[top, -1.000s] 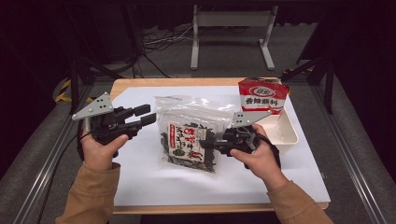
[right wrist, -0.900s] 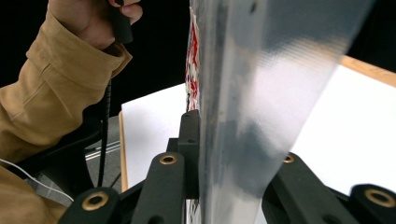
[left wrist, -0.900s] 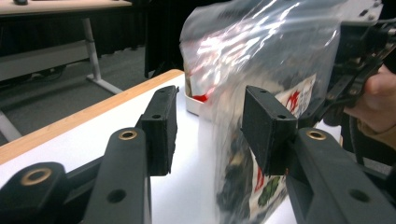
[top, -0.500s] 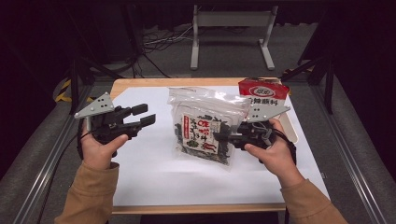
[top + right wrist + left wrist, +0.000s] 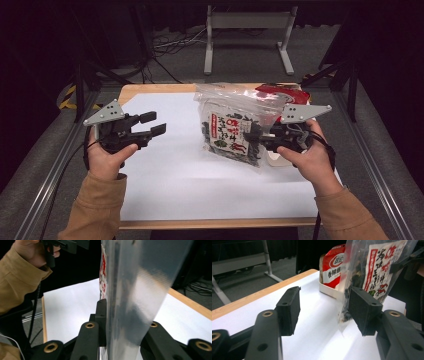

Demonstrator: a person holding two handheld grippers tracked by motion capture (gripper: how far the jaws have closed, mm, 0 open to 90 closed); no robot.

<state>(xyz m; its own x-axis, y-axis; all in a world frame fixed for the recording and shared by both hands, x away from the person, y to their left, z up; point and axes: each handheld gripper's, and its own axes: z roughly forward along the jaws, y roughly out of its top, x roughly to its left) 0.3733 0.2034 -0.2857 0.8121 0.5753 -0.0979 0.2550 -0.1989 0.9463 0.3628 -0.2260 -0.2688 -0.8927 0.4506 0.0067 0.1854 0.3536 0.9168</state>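
While the right gripper (image 5: 252, 138) keeps its jaws clamped on the clear seaweed bag (image 5: 235, 127), that bag has come up off the white sheet: a second ago it lay nearly flat at mid-table, half a second ago it was tilting, and now it hangs upright with its lower edge only just above the sheet (image 5: 170, 185). It has also shifted right and slightly far, so it now stands in front of the red snack packet (image 5: 280, 92) in the white tray (image 5: 329, 290).

Right gripper view: the bag's edge runs straight up between the two jaws, film pinched narrow between the pads. Grip looks secure.

Left gripper (image 5: 155, 125): empty, held left of the bag and well apart from it in the high view. Its jaws have just been opening and now stand wide, nothing pressed between them. In the left gripper view the bag's near lower corner hangs just past the right-hand jaw.

Reading: the lift is done by one hand; the other appears to be readying for a second hold on the bag, probably at its free side.

Bag appearance: transparent resealable pouch, dark dried pieces settled in the lower half, empty crinkled film above. White label (image 5: 384, 267) with red, orange and black characters, red stripe down one side. Soft and floppy; likely to swing.
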